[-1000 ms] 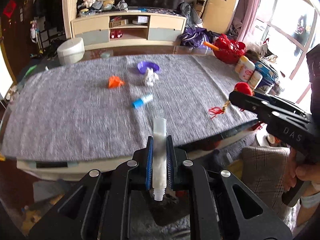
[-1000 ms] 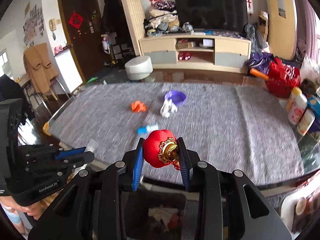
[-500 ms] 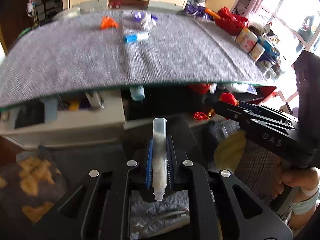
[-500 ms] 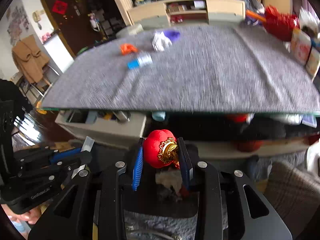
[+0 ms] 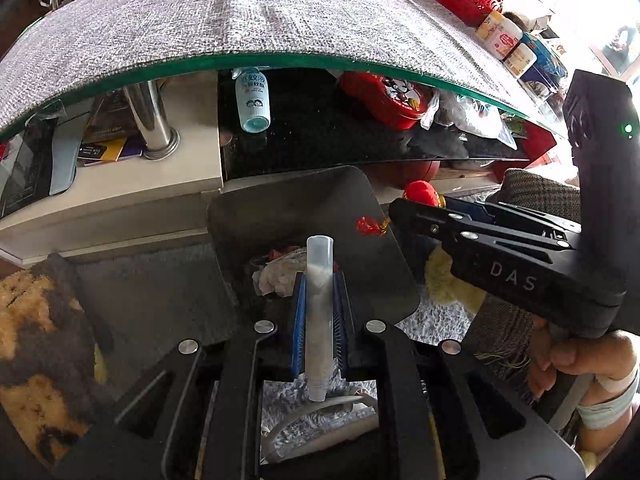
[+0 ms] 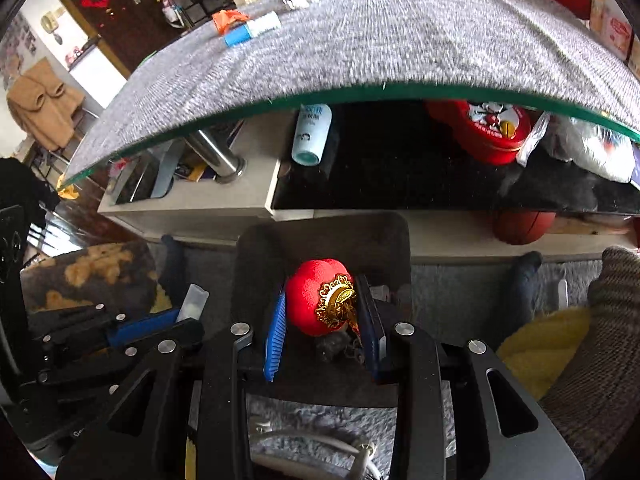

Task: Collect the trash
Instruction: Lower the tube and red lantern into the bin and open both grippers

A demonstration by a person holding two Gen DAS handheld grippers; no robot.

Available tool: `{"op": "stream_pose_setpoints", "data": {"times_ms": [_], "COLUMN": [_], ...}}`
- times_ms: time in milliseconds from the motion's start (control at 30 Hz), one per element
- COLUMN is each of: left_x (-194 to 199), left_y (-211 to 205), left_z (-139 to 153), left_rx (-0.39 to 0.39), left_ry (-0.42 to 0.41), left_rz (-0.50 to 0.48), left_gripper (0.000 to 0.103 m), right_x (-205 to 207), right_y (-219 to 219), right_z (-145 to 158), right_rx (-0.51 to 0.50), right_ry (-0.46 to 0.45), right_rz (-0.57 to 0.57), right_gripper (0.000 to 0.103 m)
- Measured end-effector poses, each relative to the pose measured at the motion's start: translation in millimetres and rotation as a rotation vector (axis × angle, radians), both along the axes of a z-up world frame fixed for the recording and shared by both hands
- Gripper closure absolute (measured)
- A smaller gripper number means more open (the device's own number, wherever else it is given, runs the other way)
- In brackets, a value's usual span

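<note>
Left gripper clamped on white tube, right gripper clamped on red lantern ornament. Both above dark bin holding what looks like crumpled paper. Grey-clothed table behind.

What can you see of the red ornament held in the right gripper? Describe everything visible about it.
The red ornament is a small rounded lantern-like ball with a matte, felt-like surface and a gold filigree cap on its near end. The left wrist view shows a thin cord leading to a small red tassel. The right gripper clamps it, blue pads pressing both sides, above the dark bin on the floor beside the table.
</note>
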State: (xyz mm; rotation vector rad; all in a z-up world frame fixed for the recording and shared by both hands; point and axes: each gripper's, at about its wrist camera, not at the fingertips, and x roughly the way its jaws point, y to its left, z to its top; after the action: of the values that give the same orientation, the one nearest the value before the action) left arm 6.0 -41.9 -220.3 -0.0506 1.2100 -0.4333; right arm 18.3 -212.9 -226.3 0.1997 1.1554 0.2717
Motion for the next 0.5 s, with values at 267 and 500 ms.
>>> {"op": "stream_pose_setpoints", "data": {"times_ms": [267, 500], "left_x": [4.9, 7.8], "left_y": [1.3, 8.2], "left_z": [-0.4, 5.0], "left_rx": [-0.01, 0.018], "left_ry": [0.015, -0.006], "left_rz": [0.008, 0.034], "left_gripper": [0.087, 0.062], "right_x": [5.5, 8.1], "right_y": [-1.8, -15.2], "right_z": [-2.9, 1.9], "right_rx": [0.008, 0.005], "right_ry": [0.025, 0.01], "right_rz": [-0.018, -0.074], "right_gripper": [0.066, 0.042]}}
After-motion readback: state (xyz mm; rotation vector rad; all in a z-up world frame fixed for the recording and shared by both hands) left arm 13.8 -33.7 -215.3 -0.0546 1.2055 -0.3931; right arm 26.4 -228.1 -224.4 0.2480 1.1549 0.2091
